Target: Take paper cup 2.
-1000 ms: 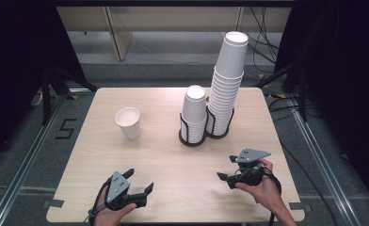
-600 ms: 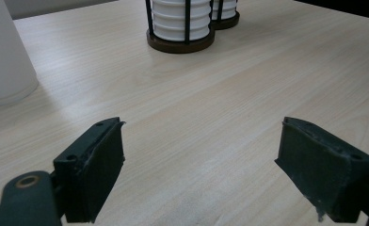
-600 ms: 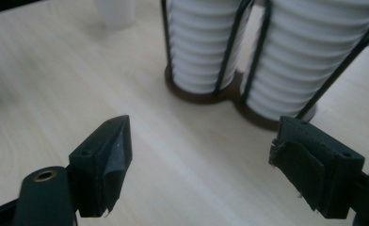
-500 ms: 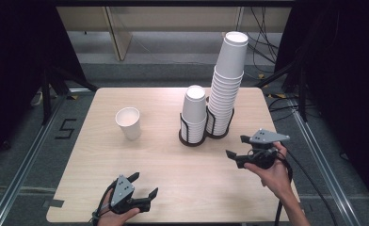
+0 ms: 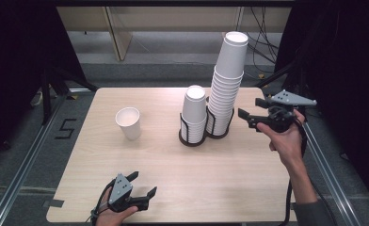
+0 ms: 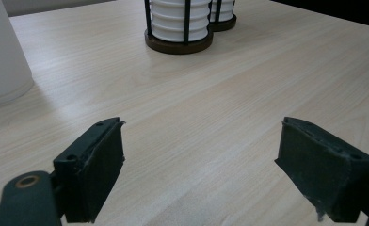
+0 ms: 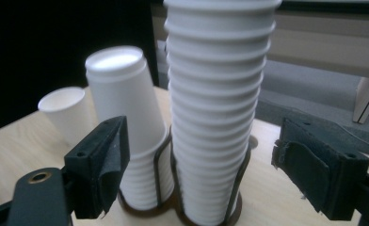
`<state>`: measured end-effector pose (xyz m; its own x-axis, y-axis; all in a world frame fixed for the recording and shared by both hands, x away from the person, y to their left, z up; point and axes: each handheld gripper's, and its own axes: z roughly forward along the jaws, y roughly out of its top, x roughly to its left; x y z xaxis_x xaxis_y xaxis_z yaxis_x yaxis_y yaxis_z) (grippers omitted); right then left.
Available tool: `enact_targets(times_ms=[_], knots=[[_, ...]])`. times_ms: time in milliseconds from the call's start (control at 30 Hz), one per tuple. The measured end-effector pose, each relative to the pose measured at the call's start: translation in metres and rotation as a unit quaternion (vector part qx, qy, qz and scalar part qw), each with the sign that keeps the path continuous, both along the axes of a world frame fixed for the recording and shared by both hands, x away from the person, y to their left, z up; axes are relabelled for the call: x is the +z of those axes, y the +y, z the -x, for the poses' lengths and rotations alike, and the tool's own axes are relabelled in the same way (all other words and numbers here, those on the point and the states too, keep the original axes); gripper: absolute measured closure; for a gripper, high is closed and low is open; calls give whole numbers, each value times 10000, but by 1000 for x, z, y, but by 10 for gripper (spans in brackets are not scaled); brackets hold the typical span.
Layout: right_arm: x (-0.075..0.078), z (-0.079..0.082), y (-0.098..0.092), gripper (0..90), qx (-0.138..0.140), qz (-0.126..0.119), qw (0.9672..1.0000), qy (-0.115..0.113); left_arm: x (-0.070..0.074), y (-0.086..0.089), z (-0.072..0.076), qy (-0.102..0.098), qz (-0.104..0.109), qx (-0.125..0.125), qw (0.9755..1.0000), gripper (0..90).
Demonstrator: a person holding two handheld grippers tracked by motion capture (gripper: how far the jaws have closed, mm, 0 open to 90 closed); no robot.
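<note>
The right gripper (image 5: pixel 248 113) has risen from the table (image 5: pixel 248 188) toward the tall stack (image 5: pixel 227 80) in its holder, jaws spread wide and empty, probably to take the top cup. The left gripper (image 5: pixel 142 186) rests low near the front edge, its jaws also apart and empty.

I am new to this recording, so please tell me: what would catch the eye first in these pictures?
First comes the tall stack of white paper cups in a black holder at the table's far side, with a shorter stack left of it. A single upright cup stands further left. The right hand-held gripper, open, is raised beside the tall stack.
</note>
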<state>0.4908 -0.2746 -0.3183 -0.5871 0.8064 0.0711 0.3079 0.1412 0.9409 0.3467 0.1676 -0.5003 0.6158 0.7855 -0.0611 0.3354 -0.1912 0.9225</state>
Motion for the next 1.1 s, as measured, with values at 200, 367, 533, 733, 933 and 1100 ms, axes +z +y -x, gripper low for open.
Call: enact_targets(times_ms=[200, 367, 533, 733, 933, 1100], knots=[[28, -20, 3, 175, -85, -69, 9999, -90, -1, 0, -1, 19, -157, -40, 9999, 143], [52, -37, 8, 157, -121, -4, 9998, -181, -3, -2, -3, 10, -132, -20, 9999, 143], [75, -56, 18, 157, -70, -72, 9995, -297, -4, -4, -2, 2, -101, -55, 9999, 143], [91, -73, 30, 155, 42, -206, 9994, -279, -3, -4, -1, -20, -169, -45, 9998, 143], [94, -90, 46, 131, -43, -133, 9996, -230, -3, -4, -1, -46, -132, -72, 9999, 143], [90, -104, 53, 148, -171, -102, 9997, -162, -2, -4, -1, -26, -164, -65, 9998, 143]])
